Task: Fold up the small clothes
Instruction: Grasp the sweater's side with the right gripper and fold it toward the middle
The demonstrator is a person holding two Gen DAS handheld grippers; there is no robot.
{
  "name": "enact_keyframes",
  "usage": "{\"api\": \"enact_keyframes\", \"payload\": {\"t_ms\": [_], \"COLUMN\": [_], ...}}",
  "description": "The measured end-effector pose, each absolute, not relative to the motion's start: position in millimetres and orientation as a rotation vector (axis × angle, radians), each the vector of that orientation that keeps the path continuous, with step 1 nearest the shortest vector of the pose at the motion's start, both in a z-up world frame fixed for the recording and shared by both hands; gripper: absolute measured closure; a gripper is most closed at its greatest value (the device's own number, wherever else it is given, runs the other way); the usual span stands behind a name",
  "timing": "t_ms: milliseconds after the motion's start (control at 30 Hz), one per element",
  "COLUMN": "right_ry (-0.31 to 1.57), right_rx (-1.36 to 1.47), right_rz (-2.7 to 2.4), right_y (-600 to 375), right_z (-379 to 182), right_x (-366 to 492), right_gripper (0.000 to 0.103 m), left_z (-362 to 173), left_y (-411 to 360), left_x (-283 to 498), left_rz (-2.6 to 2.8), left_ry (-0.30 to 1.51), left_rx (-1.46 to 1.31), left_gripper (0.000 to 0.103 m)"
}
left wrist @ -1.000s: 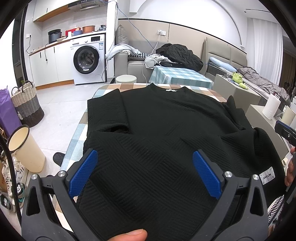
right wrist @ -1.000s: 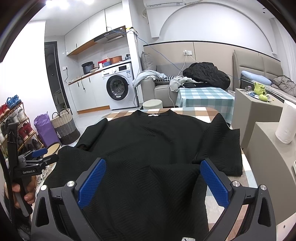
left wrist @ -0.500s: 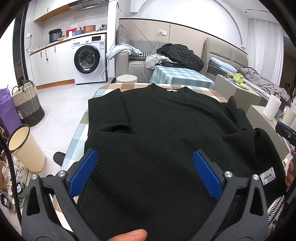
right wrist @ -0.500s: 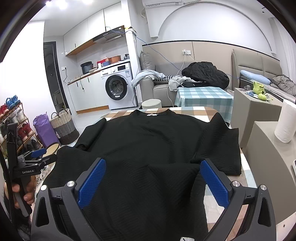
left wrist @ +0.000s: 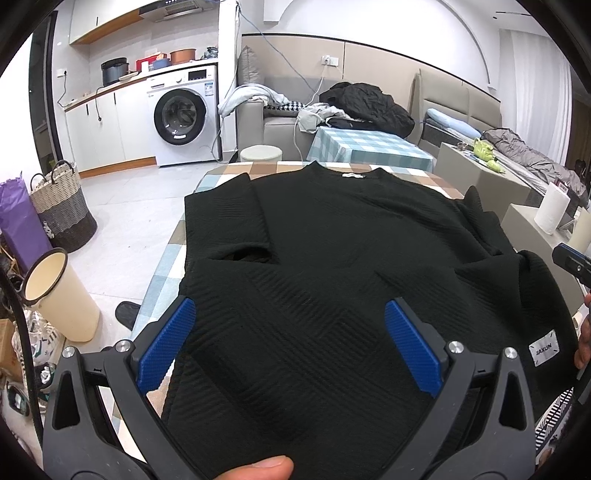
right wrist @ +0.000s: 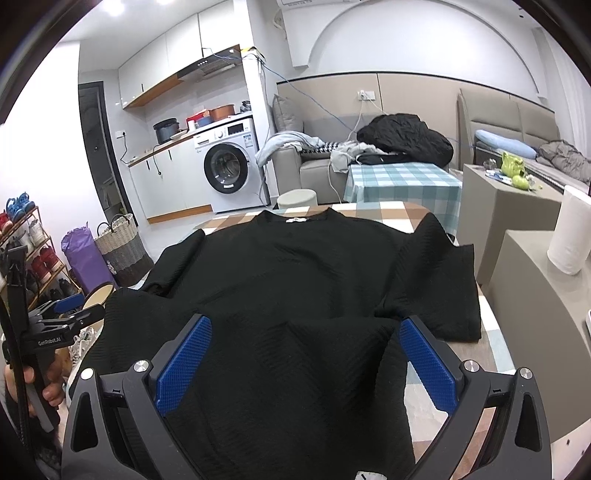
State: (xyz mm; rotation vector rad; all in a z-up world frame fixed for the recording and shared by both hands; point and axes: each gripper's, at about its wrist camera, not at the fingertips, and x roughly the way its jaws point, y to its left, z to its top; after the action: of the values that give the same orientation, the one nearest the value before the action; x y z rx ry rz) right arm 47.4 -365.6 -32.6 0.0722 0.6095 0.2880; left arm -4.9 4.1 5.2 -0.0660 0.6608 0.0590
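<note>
Nothing moved, black top (left wrist: 325,258) spread, bin (left wrist: 55,295) beside table (left wrist: 162,280)

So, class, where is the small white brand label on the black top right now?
In the left wrist view, the white brand label sits on the black top near its lower right hem, just right of the open left gripper, beside the person's hand at the frame edge.

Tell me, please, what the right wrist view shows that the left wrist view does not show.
Only the right wrist view shows the shoe rack, the wall air conditioner and the left gripper from outside.

Only the left wrist view shows the cream bin whole, the sweater's white label and a thumb tip.

Both show the black sweater flat on the checked table, the washing machine, and open blue fingers.
</note>
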Motion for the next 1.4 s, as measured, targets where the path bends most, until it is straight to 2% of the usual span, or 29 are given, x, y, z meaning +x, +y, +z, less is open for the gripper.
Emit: {"api": "enact_keyframes", "payload": {"t_ms": [500, 933, 1000, 1033, 1233, 1400], "right_ry": [0.686, 0.806, 0.855, 0.866, 0.925, 0.981], "right_rx": [0.116, 0.325, 0.38, 0.403, 0.509, 0.485], "right_rz": [0.18, 0.054, 0.009, -0.003, -0.085, -0.163], "right_y": [-378, -440, -459, -467, -504, -520], "right_z": [-31, -39, -52, -57, -87, -110], "right_x": [69, 119, 128, 132, 157, 178], "right_gripper": [0.0, 0.0, 0.009, 0.018, 0.021, 0.03], "left_z": [-9, 3, 2, 1, -6, -15], "left_y": [20, 47, 52, 54, 60, 61], "left_x": [21, 59, 66, 71, 93, 107], "left_rz": [0.058, 0.088, 0.08, 0.079, 0.091, 0.095], "left_ry": [0.717, 0.712, 0.714, 0.717, 0.737, 0.751], "left_rx": [-0.126, -0.147, -0.155, -0.154, -0.151, -0.158], "left_gripper": [0.001, 0.002, 0.004, 0.004, 0.004, 0.004]}}
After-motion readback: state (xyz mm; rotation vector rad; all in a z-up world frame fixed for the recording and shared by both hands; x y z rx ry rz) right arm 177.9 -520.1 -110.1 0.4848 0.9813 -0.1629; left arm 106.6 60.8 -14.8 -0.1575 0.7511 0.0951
